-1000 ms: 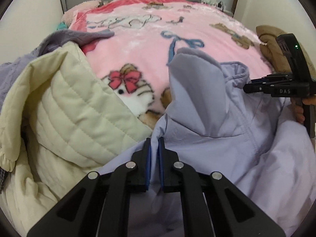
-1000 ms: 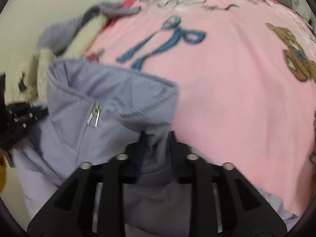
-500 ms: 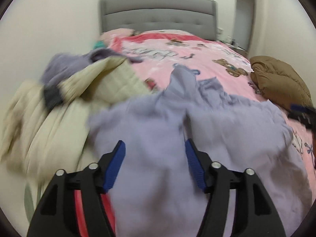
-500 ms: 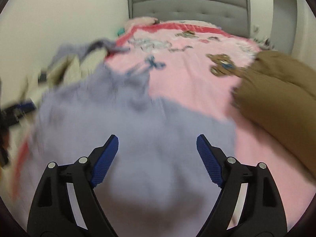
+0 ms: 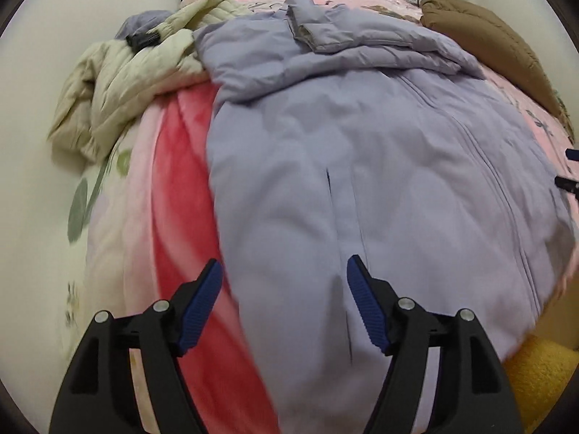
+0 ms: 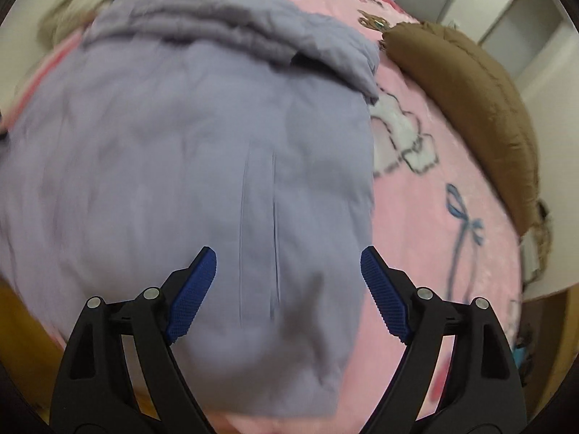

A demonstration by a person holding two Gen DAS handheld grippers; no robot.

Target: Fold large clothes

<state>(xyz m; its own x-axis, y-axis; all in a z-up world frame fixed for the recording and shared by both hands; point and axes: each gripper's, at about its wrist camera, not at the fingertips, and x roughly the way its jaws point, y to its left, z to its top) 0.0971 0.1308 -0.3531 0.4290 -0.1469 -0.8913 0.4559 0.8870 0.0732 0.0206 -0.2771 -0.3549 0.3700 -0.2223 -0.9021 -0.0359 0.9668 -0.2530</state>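
**Purple coat lies flat on the bed**

The pink blanket (image 5: pixel 173 195) covers the bed. The big purple coat (image 5: pixel 380 166) lies spread out on top of it, zipper up, with its top part folded over at the far end. A cream jacket (image 5: pixel 119 83) is piled on the left and a brown jacket (image 5: pixel 488 39) lies on the right. The left gripper (image 5: pixel 284 298) hangs over the coat's near end, jaws opening, nothing pinched. The right gripper (image 6: pixel 287 287) does too, jaws spread wide and holding nothing.

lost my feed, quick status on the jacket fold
Left gripper opening, right gripper open, both empty. Lilac jacket spread flat on bed, unfolded. Cream coat, brown coat flank it.
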